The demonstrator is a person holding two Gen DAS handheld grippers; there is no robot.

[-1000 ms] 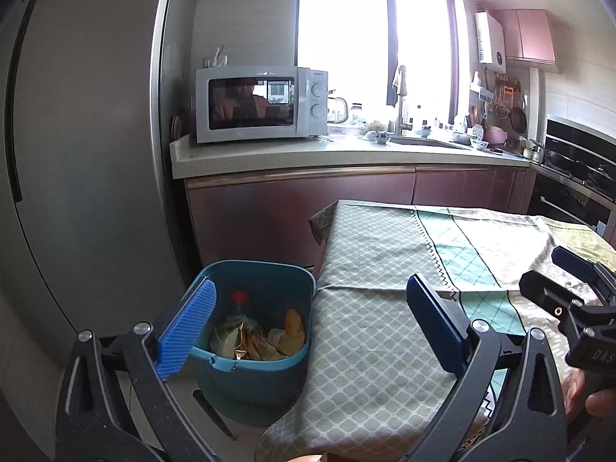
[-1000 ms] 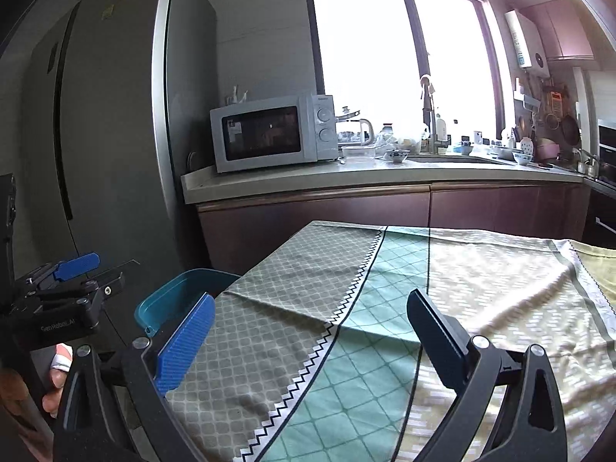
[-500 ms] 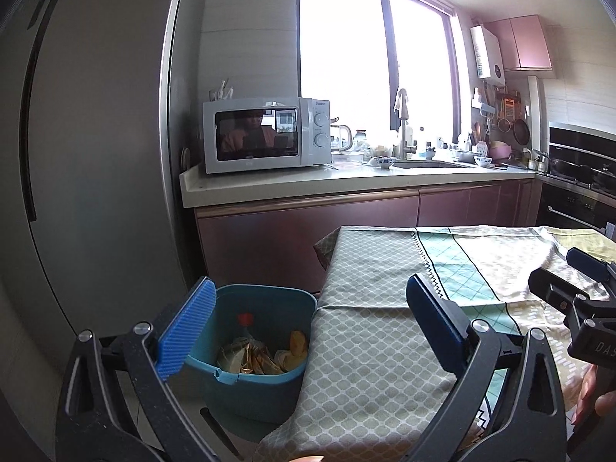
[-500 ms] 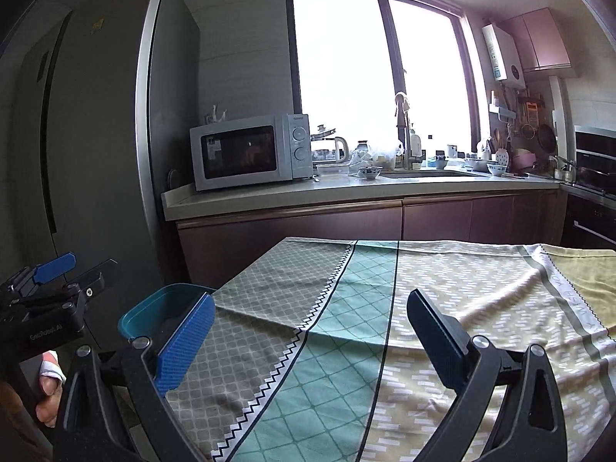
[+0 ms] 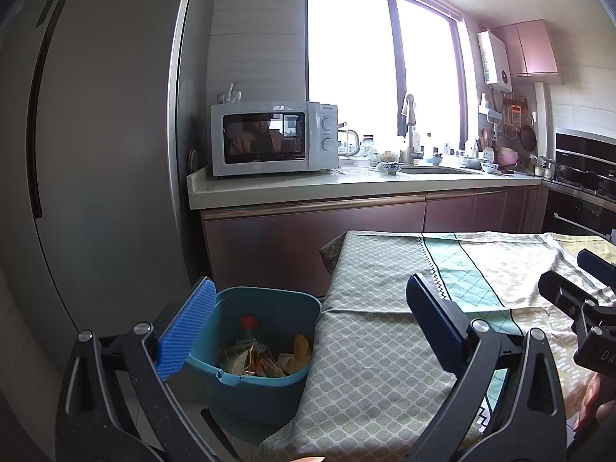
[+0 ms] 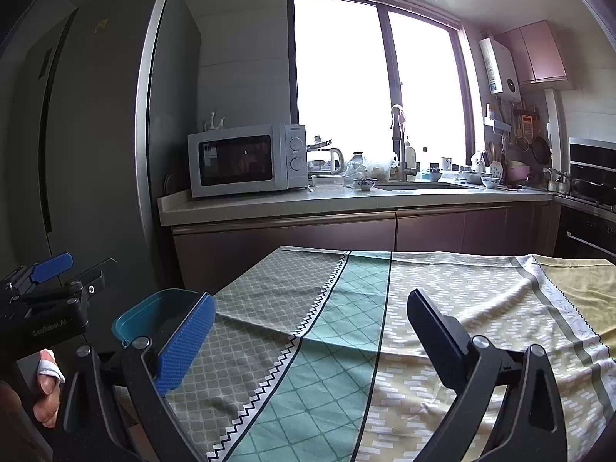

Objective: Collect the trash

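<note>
A teal trash bin stands on the floor at the table's left edge, holding crumpled wrappers and a bottle with a red cap. Its rim also shows in the right wrist view. My left gripper is open and empty, above and behind the bin and the table corner. My right gripper is open and empty over the tablecloth. Each gripper shows at the edge of the other's view: the right one, the left one.
A patterned cloth covers the table. A tall grey fridge stands at left. A counter behind carries a white microwave, a sink and dishes. An oven is at right.
Both grippers have pulled back and tilted up, so the bin and table sit lower and farther in view. Both stay open and empty.
</note>
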